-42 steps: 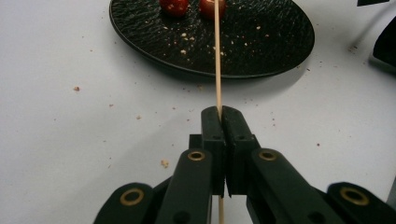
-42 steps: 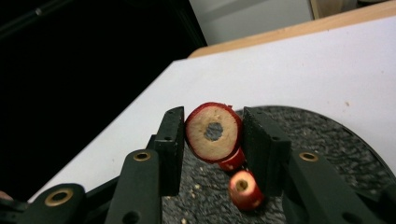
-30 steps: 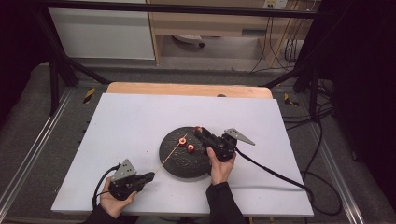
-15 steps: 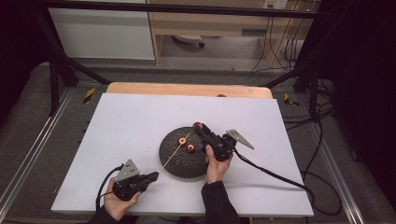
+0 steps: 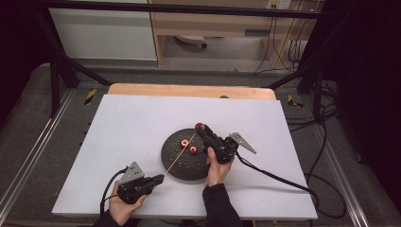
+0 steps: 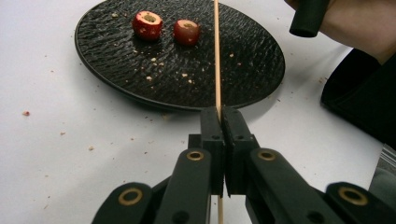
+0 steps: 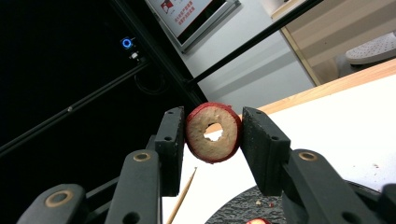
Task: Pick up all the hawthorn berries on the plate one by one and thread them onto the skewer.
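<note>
Change in left gripper: the left gripper (image 5: 158, 179) is seen lower and nearer the table's near edge than a second ago, so the skewer (image 5: 179, 153) now lies at a flatter slant across the plate
Left gripper state: the jaws are pressed together on the near end of the skewer (image 6: 217, 56), which is clamped between the pads and runs out over the black plate (image 6: 116, 79)
Right gripper state: the right gripper (image 7: 212, 135) is kept in the same place above the far rim of the plate (image 5: 172, 165); a cored red fruit slice (image 7: 213, 132) is pinched between its narrowly set jaws
Slice position: the held slice (image 5: 199, 126) is raised off the plate, its hole facing the camera on the right gripper
Skewer tip: it is seen just below the held slice, not yet in the hole
Left on plate: two more cored pieces (image 6: 148, 24) (image 6: 187, 31) are lying side by side
Meaning for the work: threading is judged not begun; tip and hole are being lined up
</note>
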`<state>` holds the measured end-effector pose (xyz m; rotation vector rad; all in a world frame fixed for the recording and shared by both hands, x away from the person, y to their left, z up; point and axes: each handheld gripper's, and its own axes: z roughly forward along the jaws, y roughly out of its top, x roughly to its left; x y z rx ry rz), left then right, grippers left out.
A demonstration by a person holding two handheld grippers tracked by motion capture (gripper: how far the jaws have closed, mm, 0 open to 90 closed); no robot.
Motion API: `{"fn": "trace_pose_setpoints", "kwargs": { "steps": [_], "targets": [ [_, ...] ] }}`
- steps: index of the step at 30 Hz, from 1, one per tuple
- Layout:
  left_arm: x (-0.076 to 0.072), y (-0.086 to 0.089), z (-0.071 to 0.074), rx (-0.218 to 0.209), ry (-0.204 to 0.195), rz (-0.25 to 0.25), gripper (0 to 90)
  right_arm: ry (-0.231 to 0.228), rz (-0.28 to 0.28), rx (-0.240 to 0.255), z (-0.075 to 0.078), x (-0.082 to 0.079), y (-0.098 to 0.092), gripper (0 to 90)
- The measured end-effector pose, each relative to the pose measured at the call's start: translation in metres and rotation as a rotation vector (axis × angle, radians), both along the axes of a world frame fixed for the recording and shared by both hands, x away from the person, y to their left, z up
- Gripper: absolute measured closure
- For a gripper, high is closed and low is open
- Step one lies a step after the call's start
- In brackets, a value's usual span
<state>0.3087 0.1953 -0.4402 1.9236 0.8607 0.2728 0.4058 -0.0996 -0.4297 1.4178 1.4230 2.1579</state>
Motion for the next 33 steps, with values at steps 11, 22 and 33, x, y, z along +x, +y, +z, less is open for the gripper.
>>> {"fn": "trace_pose_setpoints", "kwargs": {
  "steps": [11, 22, 33],
  "targets": [
    [0.0, -0.004, 0.0, -0.018, 0.008, 0.006, 88.0, -0.006, 0.004, 0.012, -0.001, -0.001, 0.001, 61.0],
    [0.0, -0.01, 0.003, -0.059, 0.024, 0.031, 88.0, -0.007, 0.014, 0.022, -0.005, -0.002, 0.003, 61.0],
    [0.0, -0.019, 0.008, -0.077, 0.015, 0.061, 88.0, -0.014, 0.021, 0.04, -0.004, -0.002, 0.003, 61.1]
  ]
}}
